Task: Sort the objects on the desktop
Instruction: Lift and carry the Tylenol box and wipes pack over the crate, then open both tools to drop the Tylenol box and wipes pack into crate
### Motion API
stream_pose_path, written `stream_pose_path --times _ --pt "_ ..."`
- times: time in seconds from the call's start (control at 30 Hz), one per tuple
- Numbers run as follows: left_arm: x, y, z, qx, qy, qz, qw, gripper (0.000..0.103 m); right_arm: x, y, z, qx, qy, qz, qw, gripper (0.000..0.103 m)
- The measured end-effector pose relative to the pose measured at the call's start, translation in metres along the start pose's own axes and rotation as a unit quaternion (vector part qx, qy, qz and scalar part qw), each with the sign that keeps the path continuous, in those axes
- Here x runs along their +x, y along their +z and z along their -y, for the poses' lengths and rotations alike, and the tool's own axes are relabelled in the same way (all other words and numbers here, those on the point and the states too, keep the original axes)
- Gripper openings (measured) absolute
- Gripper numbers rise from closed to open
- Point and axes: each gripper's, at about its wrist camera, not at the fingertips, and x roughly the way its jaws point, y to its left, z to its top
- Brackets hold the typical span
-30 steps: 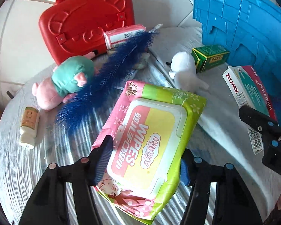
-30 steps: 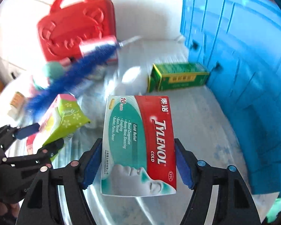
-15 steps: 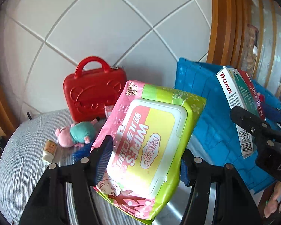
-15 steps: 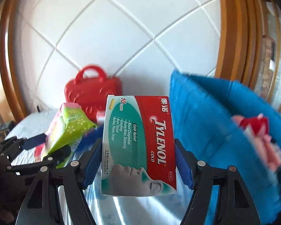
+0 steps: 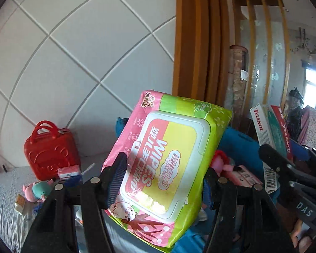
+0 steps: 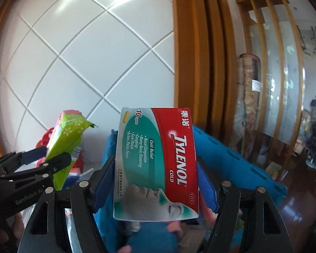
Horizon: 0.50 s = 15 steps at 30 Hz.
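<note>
White diagonal-tiled wall now fills the background: left gripper still clamps the pink-green wipes pack, right gripper the Tylenol carton, both raised higher above the blue plastic bin.

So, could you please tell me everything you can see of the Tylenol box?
The Tylenol box is a flat cardboard carton, teal and red, printed "Tylenol Cold", "Cold Relief" and "10 caplets", with a face pictured. It looks closed and undented. The right tool clamps its side edges, holding it upright above the blue bin, touching nothing else.
</note>
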Motion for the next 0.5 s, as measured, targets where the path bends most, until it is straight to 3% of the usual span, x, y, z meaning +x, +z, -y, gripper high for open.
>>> stream_pose_path --times 0.23,0.4,0.5 --pt "0.025 0.003 0.083 0.033 -0.036 -0.043 0.9979 0.062 0.004 -0.013 0.081 0.03 -0.027 -0.014 0.999 0.072" --pt "0.053 -0.008 0.109 0.045 -0.029 -0.088 0.9947 0.063 0.015 -0.025 0.118 0.052 -0.028 -0.029 0.998 0.072" --pt "0.055 -0.012 0.116 0.07 0.011 -0.077 0.9945 0.064 0.025 -0.029 0.131 0.057 -0.024 -0.04 0.997 0.072"
